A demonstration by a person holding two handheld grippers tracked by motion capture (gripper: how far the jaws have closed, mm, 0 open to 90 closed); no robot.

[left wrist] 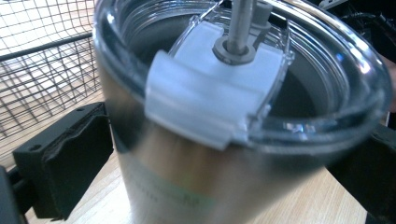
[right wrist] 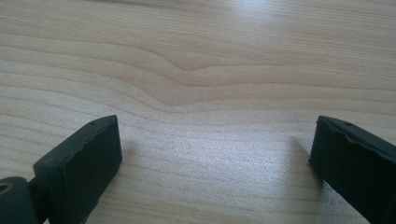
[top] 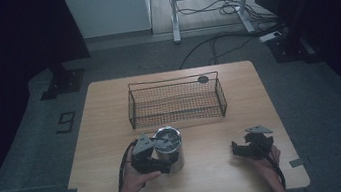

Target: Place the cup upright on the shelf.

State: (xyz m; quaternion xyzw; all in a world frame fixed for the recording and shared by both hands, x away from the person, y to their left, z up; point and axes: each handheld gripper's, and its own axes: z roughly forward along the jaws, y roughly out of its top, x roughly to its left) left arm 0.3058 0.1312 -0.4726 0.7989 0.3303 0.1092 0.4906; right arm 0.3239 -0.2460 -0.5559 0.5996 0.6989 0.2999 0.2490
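A stainless steel tumbler (top: 170, 150) with a clear lid stands upright on the wooden table (top: 106, 120), near its front left. In the left gripper view the tumbler (left wrist: 196, 186) rises large and close, its lid carrying a white slider (left wrist: 210, 93) and a metal straw (left wrist: 240, 21). My left gripper (top: 169, 163) reaches in from the left, its jaws wide on either side of the tumbler's body, not squeezing it. My right gripper (top: 238, 150) rests low at the front right, held in a hand. Its black jaws (right wrist: 215, 158) stand wide apart over bare wood, nothing between them.
A black wire basket (top: 172, 81) stands across the middle of the table behind the tumbler, and its mesh (left wrist: 42, 70) shows close at the tumbler's left. A small dark round object (top: 203, 79) sits at the basket's far right rim. Cables lie on the floor beyond the table.
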